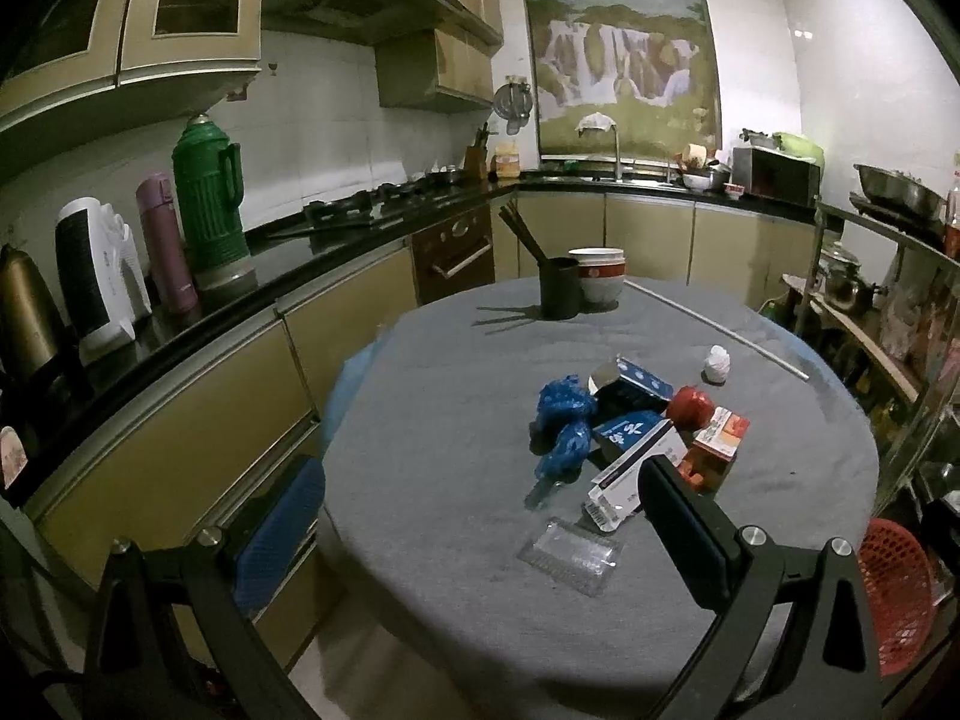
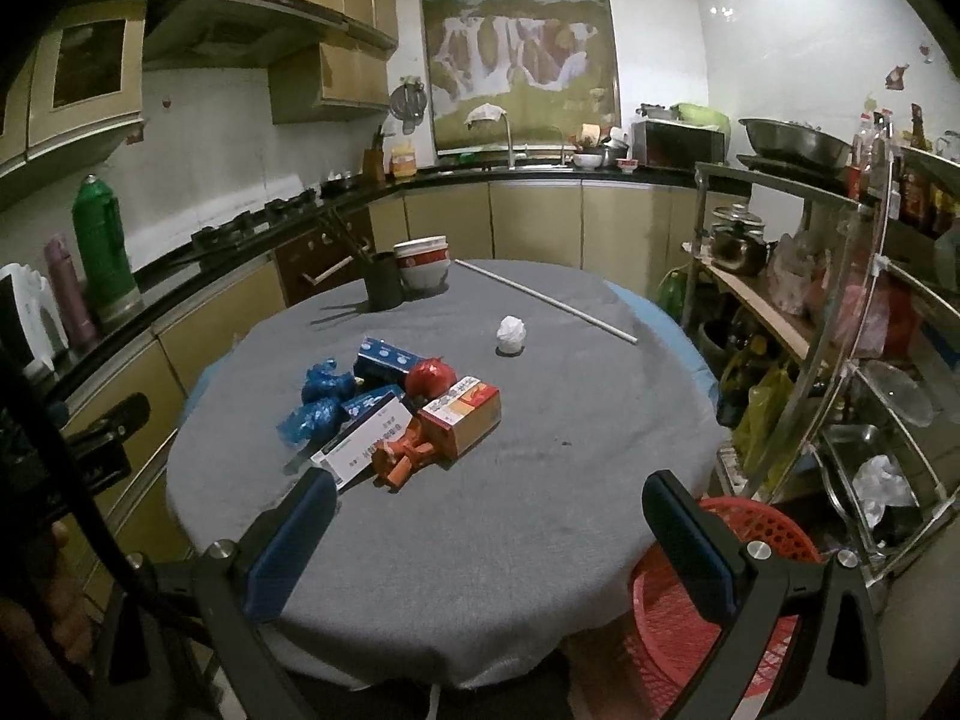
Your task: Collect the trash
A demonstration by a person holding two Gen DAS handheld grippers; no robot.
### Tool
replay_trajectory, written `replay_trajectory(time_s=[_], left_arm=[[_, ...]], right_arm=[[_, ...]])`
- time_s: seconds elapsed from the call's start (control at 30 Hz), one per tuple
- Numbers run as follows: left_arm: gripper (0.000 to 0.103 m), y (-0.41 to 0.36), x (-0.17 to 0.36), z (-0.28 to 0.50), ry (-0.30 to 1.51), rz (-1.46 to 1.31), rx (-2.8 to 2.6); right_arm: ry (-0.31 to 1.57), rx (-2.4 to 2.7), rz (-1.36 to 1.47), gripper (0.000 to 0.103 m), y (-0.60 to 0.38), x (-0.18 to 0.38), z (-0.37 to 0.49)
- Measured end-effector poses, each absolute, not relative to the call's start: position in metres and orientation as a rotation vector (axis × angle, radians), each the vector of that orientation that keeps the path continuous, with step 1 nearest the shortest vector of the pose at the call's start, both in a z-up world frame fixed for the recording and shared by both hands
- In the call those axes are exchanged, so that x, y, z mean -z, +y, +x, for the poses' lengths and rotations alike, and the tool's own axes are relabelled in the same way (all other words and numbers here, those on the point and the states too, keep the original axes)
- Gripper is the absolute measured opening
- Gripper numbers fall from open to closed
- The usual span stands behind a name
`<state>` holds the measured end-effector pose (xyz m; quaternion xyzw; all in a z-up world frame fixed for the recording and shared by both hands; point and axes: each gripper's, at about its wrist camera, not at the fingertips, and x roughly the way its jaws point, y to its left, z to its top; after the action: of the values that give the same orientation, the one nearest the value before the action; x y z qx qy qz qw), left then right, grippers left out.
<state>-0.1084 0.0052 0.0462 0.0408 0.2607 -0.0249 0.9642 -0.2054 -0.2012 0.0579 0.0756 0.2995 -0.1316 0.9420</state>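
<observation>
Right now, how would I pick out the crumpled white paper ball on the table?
Start at the round grey-clothed table. The trash pile sits left of centre, with the orange carton at its right edge. Beyond that carton, toward the long white rod, the crumpled white paper ball stands alone, touching nothing.

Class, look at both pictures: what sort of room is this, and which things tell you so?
Most likely a home kitchen: a gas stove on the counter, a sink tap by the wall, and a thermos nearby.
</observation>
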Motion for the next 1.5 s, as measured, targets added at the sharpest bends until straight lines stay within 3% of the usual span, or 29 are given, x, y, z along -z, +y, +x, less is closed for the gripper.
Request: replay_trajectory(time_s=[1.5], left_arm=[[0.103,0.008,-0.037,-0.104,0.561,0.091,0.05]], right_arm=[[0.616,0.259,0.161,0.103,-0.194,-0.058,-0.211]])
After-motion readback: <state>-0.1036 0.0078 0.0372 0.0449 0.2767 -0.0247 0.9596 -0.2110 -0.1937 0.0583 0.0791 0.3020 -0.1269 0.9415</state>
